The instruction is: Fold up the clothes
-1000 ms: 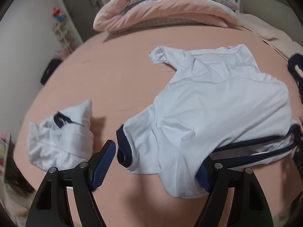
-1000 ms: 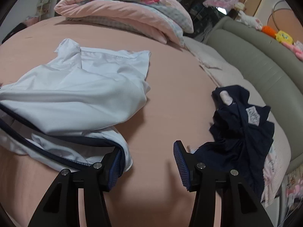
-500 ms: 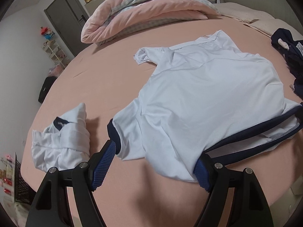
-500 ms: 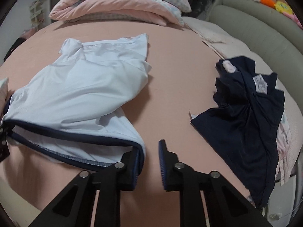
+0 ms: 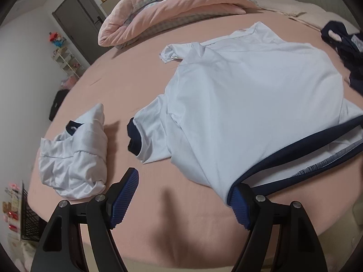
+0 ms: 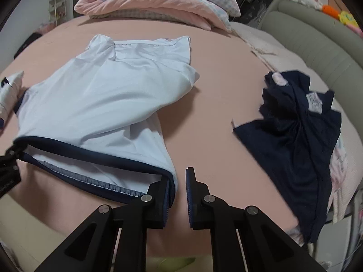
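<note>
**Pink bed, grey headboard, dark door**

A pink sheet (image 5: 127,90) covers the bed; a folded quilt (image 6: 158,2) sits at the far end; a grey padded headboard (image 6: 317,38) curves right; a dark door (image 5: 79,20) breaks the white wall (image 5: 25,68).

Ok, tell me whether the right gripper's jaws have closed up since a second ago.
Yes. The right gripper has narrowed its jaws toward the white shirt's navy hem corner; a gap remains, against the pink bedsheet.

You can't tell whether the right gripper (image 6: 177,191) pinches the white shirt (image 6: 95,104) hem; cloth covers its left pad. In the left wrist view, the frame's right edge crops the hem and the navy garment (image 5: 347,52). Shelf items (image 5: 65,61) are too small to identify.
</note>
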Action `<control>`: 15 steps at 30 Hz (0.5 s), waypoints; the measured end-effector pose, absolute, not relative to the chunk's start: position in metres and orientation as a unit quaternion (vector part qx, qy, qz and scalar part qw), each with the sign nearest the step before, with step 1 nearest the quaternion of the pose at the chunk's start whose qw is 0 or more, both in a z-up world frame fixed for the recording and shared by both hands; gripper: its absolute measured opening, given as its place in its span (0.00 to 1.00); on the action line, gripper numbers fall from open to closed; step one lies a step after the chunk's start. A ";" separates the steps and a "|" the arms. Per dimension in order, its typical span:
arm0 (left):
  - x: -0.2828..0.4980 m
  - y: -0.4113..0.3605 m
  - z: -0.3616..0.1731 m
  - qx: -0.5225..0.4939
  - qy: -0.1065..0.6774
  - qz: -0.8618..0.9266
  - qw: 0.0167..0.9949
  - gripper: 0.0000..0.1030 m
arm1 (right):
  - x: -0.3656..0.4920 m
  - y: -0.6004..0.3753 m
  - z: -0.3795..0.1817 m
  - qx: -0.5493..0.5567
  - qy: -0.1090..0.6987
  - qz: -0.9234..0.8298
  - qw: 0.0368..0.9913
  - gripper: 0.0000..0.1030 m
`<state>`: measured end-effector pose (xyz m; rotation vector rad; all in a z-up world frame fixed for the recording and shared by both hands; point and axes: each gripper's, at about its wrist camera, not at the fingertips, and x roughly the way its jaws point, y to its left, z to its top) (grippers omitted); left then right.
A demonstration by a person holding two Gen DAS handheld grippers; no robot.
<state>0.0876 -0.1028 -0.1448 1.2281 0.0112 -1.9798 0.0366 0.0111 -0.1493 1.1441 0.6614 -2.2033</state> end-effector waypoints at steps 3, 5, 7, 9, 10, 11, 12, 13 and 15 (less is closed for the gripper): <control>0.089 -0.101 -0.147 0.483 0.004 -0.784 0.391 0.73 | 0.037 0.014 -0.154 0.439 0.240 -0.817 0.286 0.08; 0.090 -0.099 -0.149 0.481 0.005 -0.787 0.387 0.73 | 0.036 0.014 -0.158 0.445 0.235 -0.814 0.289 0.08; 0.091 -0.098 -0.151 0.479 0.006 -0.790 0.383 0.73 | 0.034 0.016 -0.157 0.449 0.224 -0.812 0.298 0.09; 0.092 -0.099 -0.151 0.475 0.010 -0.792 0.384 0.73 | 0.034 0.017 -0.155 0.448 0.218 -0.812 0.305 0.13; 0.092 -0.100 -0.150 0.473 0.015 -0.793 0.384 0.73 | 0.035 0.018 -0.155 0.446 0.218 -0.813 0.304 0.14; 0.093 -0.101 -0.151 0.473 0.022 -0.793 0.383 0.73 | 0.036 0.017 -0.156 0.441 0.226 -0.816 0.299 0.18; 0.093 -0.102 -0.152 0.472 0.030 -0.793 0.383 0.73 | 0.037 0.016 -0.156 0.438 0.230 -0.817 0.295 0.21; 0.094 -0.103 -0.153 0.472 0.038 -0.793 0.383 0.73 | 0.038 0.016 -0.157 0.439 0.228 -0.817 0.295 0.21; 0.094 -0.103 -0.154 0.470 0.051 -0.796 0.379 0.73 | 0.038 0.016 -0.157 0.439 0.226 -0.818 0.295 0.21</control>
